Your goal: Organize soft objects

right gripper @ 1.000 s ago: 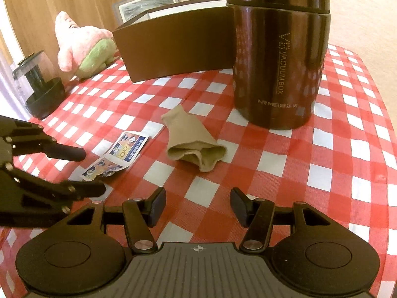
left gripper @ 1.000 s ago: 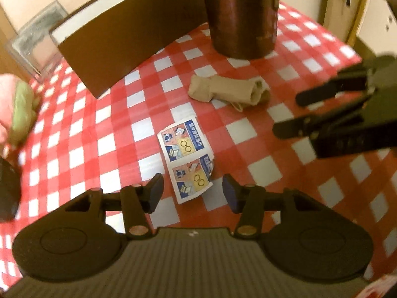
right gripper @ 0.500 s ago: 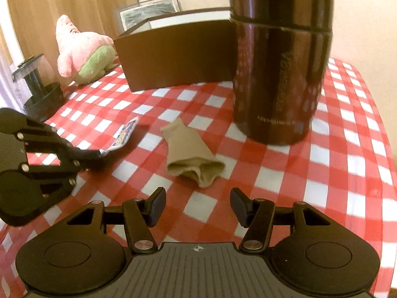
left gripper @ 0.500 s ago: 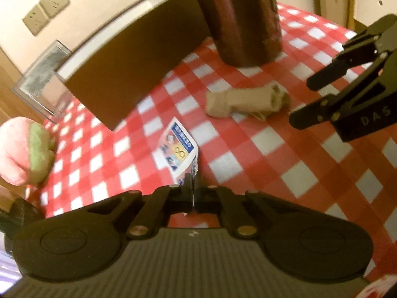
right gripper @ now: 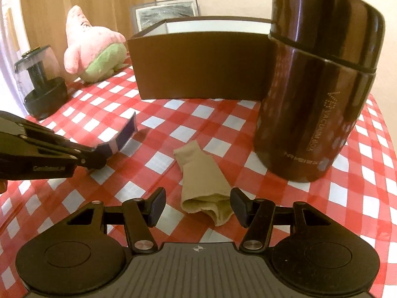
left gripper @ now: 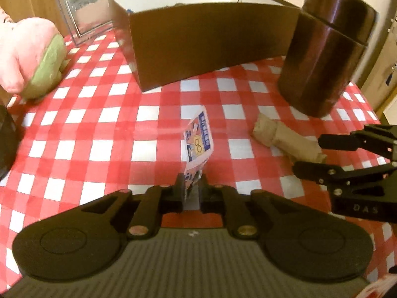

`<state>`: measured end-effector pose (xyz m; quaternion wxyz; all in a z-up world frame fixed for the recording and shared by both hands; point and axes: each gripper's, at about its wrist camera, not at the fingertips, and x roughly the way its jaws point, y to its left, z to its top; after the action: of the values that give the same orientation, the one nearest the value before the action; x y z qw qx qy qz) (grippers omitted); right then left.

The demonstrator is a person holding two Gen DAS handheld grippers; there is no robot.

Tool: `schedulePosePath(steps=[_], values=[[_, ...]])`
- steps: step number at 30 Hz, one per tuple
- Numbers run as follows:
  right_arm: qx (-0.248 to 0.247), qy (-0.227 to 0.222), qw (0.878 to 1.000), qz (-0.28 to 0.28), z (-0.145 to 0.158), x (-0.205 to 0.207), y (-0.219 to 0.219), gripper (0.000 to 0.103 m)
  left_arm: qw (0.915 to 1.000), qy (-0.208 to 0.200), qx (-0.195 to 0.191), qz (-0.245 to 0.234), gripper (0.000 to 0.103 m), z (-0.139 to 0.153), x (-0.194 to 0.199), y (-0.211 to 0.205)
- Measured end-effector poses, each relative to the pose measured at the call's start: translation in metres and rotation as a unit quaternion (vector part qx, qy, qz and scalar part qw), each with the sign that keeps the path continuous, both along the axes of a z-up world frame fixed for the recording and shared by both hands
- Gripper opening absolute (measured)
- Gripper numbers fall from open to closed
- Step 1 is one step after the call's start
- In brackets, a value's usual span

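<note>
Two grippers worked over the checked tabletop, with the open brown box at the back, a dark vacuum canister to its right and a pink plush toy to its left. Left gripper: jaws had just eased slightly apart after closing, yet pinched the lower edge of the printed packet, which stood up off the cloth, short of the box. Right gripper: jaws spread, straddling the open end of the beige sock, pads not touching it; sock lay flat on the cloth just beside the canister. Judgement: the packet carry to the box needed a firm pinch and enough height to clear the box wall. For the sock, lower further and close across the bunched cuff.
</note>
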<state>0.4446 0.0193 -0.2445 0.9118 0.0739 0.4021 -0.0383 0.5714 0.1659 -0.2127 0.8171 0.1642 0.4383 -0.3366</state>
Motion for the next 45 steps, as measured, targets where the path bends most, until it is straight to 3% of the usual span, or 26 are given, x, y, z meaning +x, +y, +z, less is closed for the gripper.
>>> schedulePosePath(steps=[3,7,17,19,20,23,32,45], values=[[-0.007,0.003,1.0,0.006,-0.003,0.004,0.001,0.057,0.9999,-0.007,-0.011,-0.011,0.0,0.001,-0.001,-0.002],[-0.016,0.004,1.0,0.009,-0.006,0.009,0.002,0.057,0.9993,-0.022,-0.015,-0.027,0.0,0.008,-0.003,-0.008],[-0.07,0.005,0.997,0.024,-0.017,0.028,0.004,0.057,1.0,0.0,0.003,-0.004,0.0,0.009,0.012,-0.014],[-0.077,0.002,0.997,0.022,-0.018,0.029,0.003,0.043,1.0,0.002,0.006,0.0,0.0,0.011,0.014,-0.014],[-0.074,0.001,0.997,0.025,-0.018,0.029,0.002,0.025,1.0,0.003,0.006,0.001,0.0,0.011,0.014,-0.013],[-0.067,-0.003,0.997,0.027,-0.014,0.027,0.0,0.009,1.0,0.001,0.008,0.003,0.0,0.013,0.015,-0.012],[-0.015,-0.018,1.0,0.014,0.011,0.021,-0.005,0.008,0.9999,-0.007,0.004,0.006,0.0,0.027,0.01,-0.007],[0.021,-0.065,0.998,0.001,0.083,0.026,-0.007,0.008,0.9979,-0.056,-0.033,0.007,0.0,0.098,0.011,0.015]])
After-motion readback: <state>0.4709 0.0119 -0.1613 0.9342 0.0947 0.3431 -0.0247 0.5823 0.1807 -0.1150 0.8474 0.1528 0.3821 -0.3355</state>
